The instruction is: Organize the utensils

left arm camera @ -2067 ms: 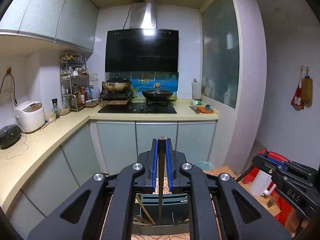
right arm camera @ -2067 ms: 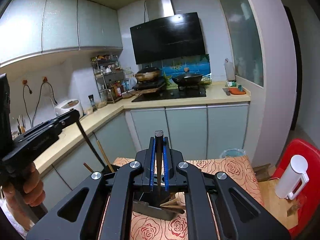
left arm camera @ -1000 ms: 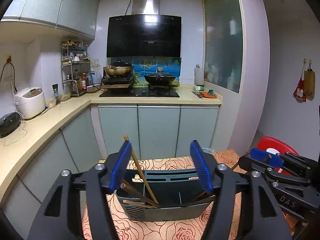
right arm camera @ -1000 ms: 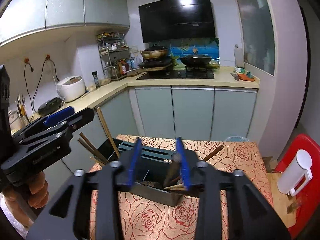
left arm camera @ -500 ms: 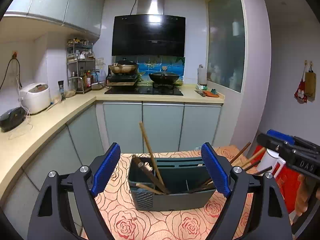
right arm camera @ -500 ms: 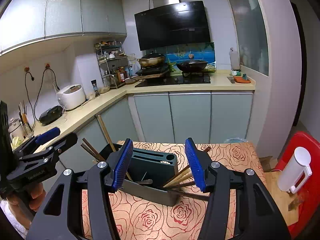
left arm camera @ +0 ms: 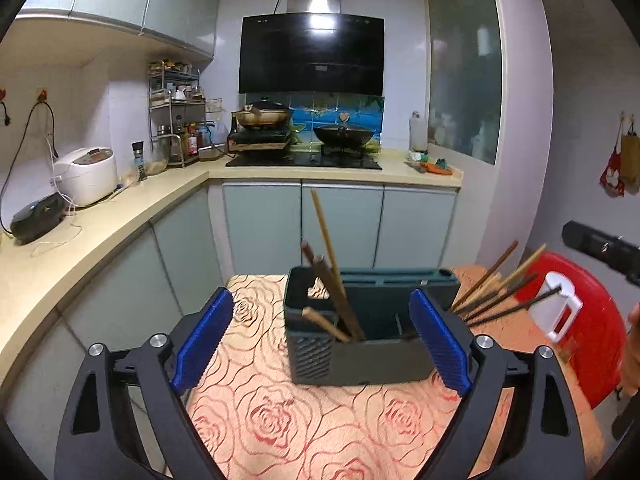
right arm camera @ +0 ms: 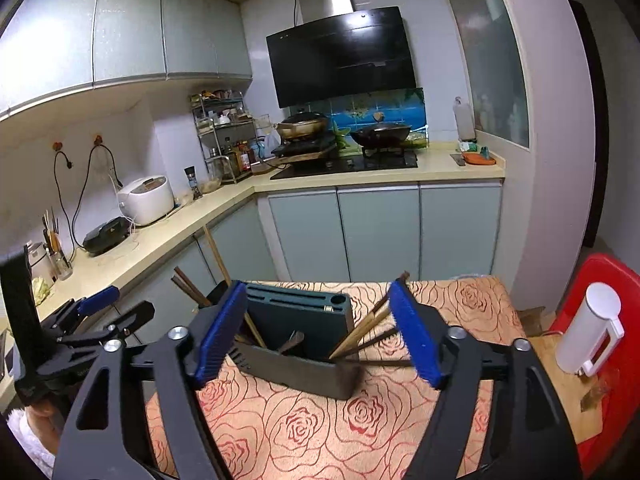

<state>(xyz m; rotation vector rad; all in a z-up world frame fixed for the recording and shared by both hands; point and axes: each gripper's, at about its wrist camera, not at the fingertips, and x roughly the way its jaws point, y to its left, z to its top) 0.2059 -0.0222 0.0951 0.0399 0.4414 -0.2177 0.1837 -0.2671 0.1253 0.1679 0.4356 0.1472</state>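
A dark green utensil holder (left arm camera: 360, 354) (right arm camera: 298, 364) stands on the rose-patterned table. Brown chopsticks (left arm camera: 329, 268) lean out of its left compartment, and several more chopsticks (left arm camera: 498, 282) fan out to its right. My left gripper (left arm camera: 320, 298) faces the holder from the near side. Its jaws are opening wide, and no pad touches anything. My right gripper (right arm camera: 317, 286) also faces the holder with opening jaws, and the chopsticks (right arm camera: 366, 326) pass free between its blue pads (right arm camera: 412, 336). The left gripper (right arm camera: 96, 308) shows at the left of the right wrist view.
The cloth-covered table (left arm camera: 280, 420) extends toward me. A white jug (right arm camera: 592, 328) stands on a red stool (right arm camera: 618, 280) at the right. A kitchen counter (left arm camera: 100, 232) runs along the left wall, and a stove with pans (left arm camera: 304, 152) sits behind.
Both grippers were shut on a dark chopstick, then let go and spread wide. Both have drawn back from the holder, which now holds the chopsticks.
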